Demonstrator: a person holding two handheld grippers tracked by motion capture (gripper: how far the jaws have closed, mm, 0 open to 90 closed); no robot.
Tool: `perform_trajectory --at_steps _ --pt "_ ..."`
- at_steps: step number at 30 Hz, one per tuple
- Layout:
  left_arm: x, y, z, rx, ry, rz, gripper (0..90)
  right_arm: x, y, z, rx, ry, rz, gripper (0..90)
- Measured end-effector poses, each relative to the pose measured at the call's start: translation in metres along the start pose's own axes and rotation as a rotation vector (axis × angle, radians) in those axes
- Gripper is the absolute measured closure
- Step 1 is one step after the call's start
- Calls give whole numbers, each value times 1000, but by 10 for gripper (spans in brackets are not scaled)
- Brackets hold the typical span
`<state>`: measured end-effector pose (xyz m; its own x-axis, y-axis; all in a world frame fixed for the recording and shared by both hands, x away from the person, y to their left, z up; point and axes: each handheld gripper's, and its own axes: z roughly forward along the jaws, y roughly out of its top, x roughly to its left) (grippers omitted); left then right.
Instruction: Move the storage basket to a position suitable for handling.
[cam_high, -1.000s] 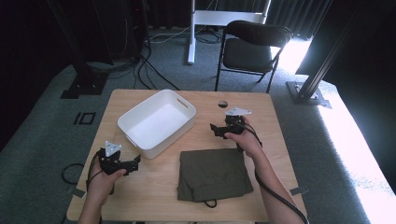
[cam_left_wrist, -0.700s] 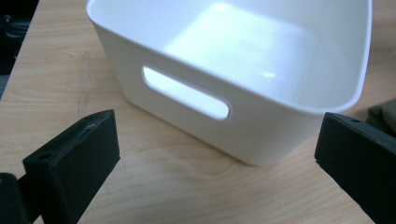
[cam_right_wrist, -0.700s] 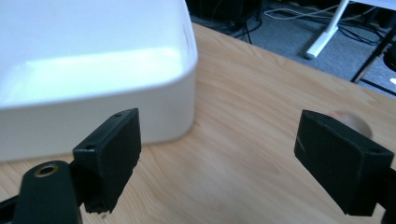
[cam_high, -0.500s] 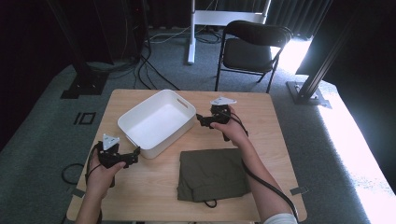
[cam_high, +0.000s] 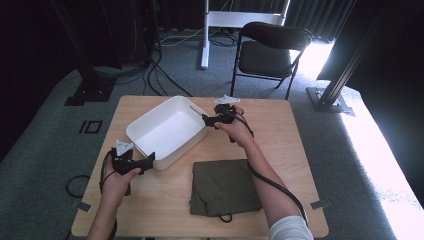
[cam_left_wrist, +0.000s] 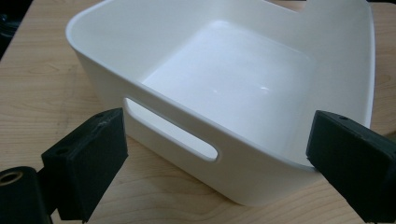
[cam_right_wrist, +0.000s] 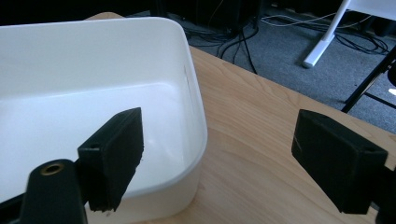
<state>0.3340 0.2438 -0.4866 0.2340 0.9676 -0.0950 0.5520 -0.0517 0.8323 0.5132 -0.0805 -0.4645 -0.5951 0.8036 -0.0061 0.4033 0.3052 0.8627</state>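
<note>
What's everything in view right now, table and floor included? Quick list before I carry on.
Bin: one, white, empty, left-centre of table, slot handle facing the left claw.
Folded cloth: one, olive green, near edge of table, right of centre.
Table: one, light wood.
Folding chair: one, black, beyond the table.
Cables: several, black, on grey carpet.
Left claw: black, open, at the bin's near corner.
Right claw: black, open, at the bin's far-right side.

Grey carpet (cam_high: 45, 165) — black folding chair (cam_high: 270, 50)
</note>
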Motion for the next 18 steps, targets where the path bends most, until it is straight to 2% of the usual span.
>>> perform_trajectory --at_steps 2,6,9,10,13,15,16,18 --pt "-1 0 1 -1 4 -9 66 0 2 6 -2 -12 -11 232" --pt "-1 1 3 3 19 -21 127 -2 5 16 4 -35 -19 391" --pt "-1 1 6 11 35 -12 165 -2 4 22 13 -42 -33 478" --pt "-1 1 6 11 35 -12 169 -2 4 22 13 -42 -33 478" --pt "-1 0 8 5 14 -21 258 0 0 29 30 -37 -54 577" --pt "-2 1 9 15 4 -47 311 1 -2 32 47 -38 -66 586" --pt "-3 1 10 21 5 -59 322 2 -3 33 49 -45 -69 622" --pt "-3 2 9 30 5 -80 338 4 -4 35 64 -26 -78 679"
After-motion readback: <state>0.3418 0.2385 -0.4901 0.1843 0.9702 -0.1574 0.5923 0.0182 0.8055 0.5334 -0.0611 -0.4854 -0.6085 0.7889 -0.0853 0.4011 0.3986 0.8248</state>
